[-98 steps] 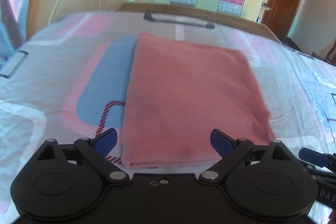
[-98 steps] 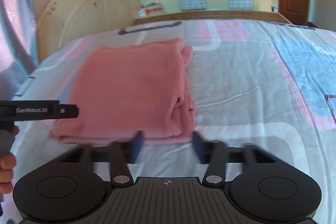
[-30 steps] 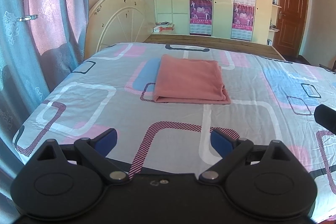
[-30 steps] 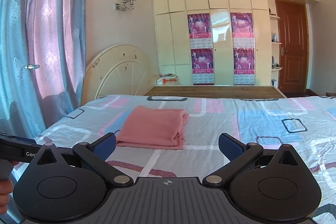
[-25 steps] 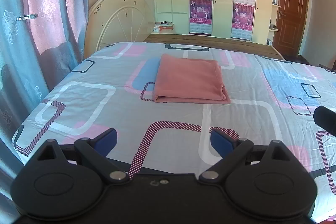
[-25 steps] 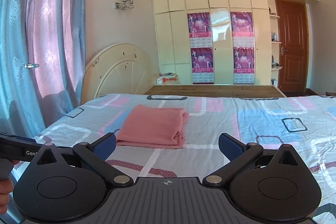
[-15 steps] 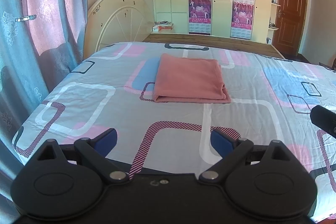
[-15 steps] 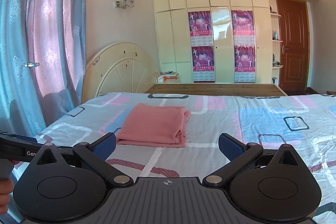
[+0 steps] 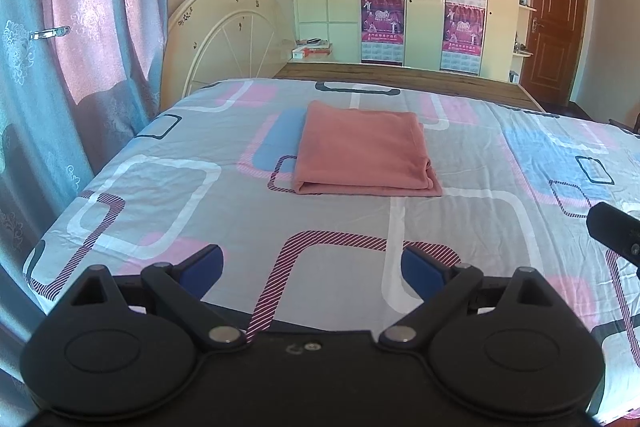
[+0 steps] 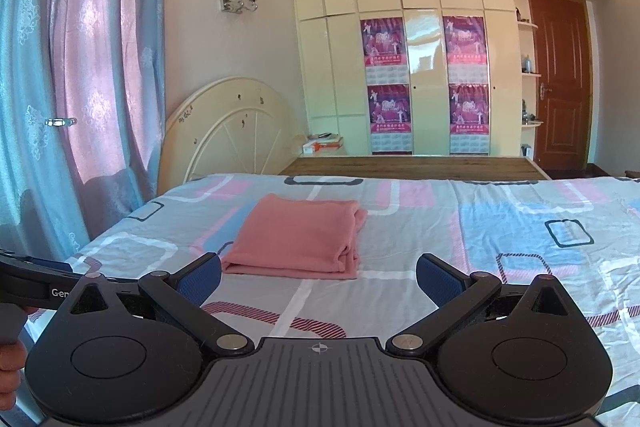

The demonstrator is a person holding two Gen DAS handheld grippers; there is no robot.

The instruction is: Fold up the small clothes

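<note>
A pink garment (image 9: 366, 149) lies folded into a flat rectangle on the patterned bed sheet (image 9: 200, 195), toward the far middle of the bed. It also shows in the right wrist view (image 10: 298, 239). My left gripper (image 9: 312, 269) is open and empty, held back over the near edge of the bed, well short of the garment. My right gripper (image 10: 318, 277) is open and empty too, also back from the garment. The right gripper's body shows at the right edge of the left wrist view (image 9: 616, 233); the left gripper's body shows at the left edge of the right wrist view (image 10: 36, 283).
A cream headboard (image 9: 224, 27) leans at the far left. Curtains (image 9: 60, 47) hang along the left side. A wooden ledge (image 10: 412, 167) runs behind the bed, before wardrobes with posters (image 10: 386, 83). A brown door (image 10: 558, 83) stands at the far right.
Both grippers have pulled well back from the garment since 3.3 s ago, and the right one has opened wide. Over the last second the views barely shift.
</note>
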